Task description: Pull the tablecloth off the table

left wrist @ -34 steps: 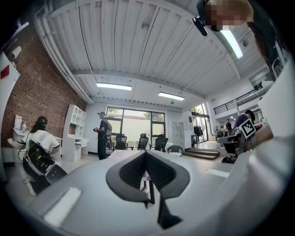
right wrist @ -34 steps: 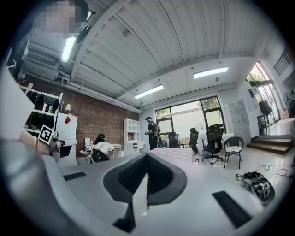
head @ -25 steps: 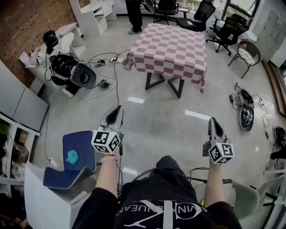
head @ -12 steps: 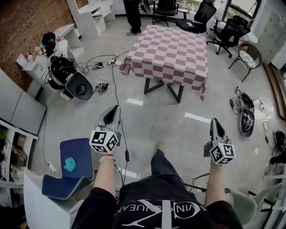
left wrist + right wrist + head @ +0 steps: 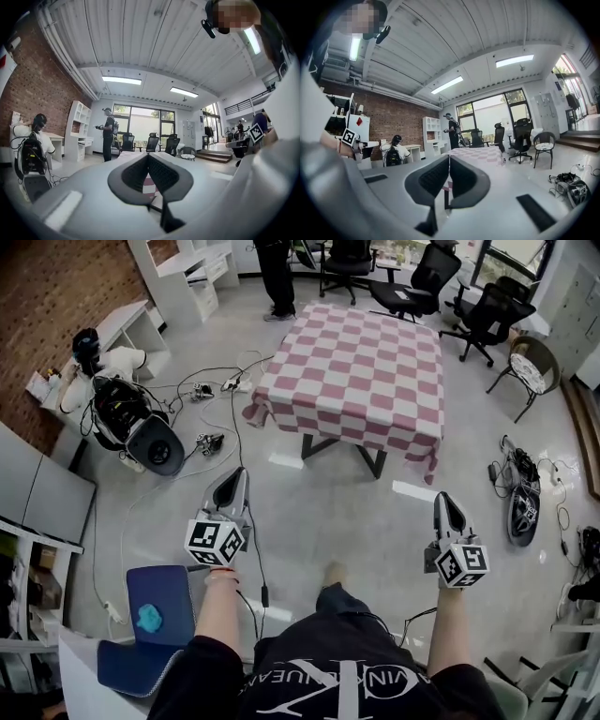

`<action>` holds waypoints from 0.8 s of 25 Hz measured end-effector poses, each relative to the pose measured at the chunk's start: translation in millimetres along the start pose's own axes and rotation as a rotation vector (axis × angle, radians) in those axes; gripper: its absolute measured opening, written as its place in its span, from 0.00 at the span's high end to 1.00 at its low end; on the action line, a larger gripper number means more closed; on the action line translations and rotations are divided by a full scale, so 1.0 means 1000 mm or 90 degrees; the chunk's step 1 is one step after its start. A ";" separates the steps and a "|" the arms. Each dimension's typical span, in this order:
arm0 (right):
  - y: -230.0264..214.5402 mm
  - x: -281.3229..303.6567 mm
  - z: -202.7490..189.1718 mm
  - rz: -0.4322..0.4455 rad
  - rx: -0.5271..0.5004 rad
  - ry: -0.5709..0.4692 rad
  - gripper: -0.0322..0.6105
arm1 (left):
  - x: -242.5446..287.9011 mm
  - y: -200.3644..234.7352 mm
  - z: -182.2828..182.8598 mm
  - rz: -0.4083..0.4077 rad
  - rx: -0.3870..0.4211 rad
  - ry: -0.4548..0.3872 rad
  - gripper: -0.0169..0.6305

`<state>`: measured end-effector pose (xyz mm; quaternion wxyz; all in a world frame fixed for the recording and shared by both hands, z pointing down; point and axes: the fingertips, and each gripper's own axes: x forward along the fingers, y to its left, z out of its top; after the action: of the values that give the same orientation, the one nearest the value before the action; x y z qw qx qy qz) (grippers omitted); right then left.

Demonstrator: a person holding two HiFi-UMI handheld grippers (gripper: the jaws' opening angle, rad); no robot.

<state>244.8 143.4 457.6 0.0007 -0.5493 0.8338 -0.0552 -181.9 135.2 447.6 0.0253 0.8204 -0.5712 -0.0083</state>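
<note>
Facing tablecloth (image 5: 361, 362), left gripper (image 5: 240, 474) and right gripper (image 5: 443, 498) pressed together, evident in gripper views.

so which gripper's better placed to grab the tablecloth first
Right, slightly: the tablecloth's corner ahead of the right gripper looks nearer than the one ahead of the left gripper. Both are shut.

One table (image 5: 376, 461) stood at the far middle, under one checked tablecloth (image 5: 354, 367). Three black office chairs (image 5: 349, 257) were ranged beyond it, with one round-seated chair (image 5: 531, 371) at the far right. Two grippers were near, the left gripper (image 5: 234, 476) and the right gripper (image 5: 443, 502). There were two other people, one standing person (image 5: 278, 273) far off and one seated person (image 5: 112, 360) at the left. One blue seat (image 5: 155, 610) lay near left.
</note>
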 end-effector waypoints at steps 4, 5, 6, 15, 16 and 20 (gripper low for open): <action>-0.023 0.040 -0.002 0.000 0.020 0.010 0.93 | 0.046 0.018 0.000 -0.006 -0.002 0.000 0.96; -0.027 0.049 -0.006 -0.001 0.022 0.013 0.93 | 0.055 0.024 -0.003 -0.004 -0.005 0.000 0.96; -0.031 0.058 -0.008 -0.001 0.022 0.016 0.93 | 0.064 0.029 -0.006 -0.003 -0.008 0.000 0.96; -0.063 0.134 -0.010 0.011 0.016 0.028 0.93 | 0.139 0.053 -0.012 -0.006 -0.015 0.007 0.96; -0.066 0.140 -0.010 0.011 0.018 0.029 0.93 | 0.145 0.055 -0.013 -0.004 -0.017 0.007 0.96; -0.079 0.163 -0.008 0.010 0.028 0.030 0.93 | 0.170 0.063 -0.018 -0.006 -0.030 0.013 0.96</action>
<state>252.3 -36.2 482.9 -0.0066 -0.5414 0.8363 -0.0865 -181.3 -45.1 471.3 0.0503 0.8223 -0.5667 -0.0139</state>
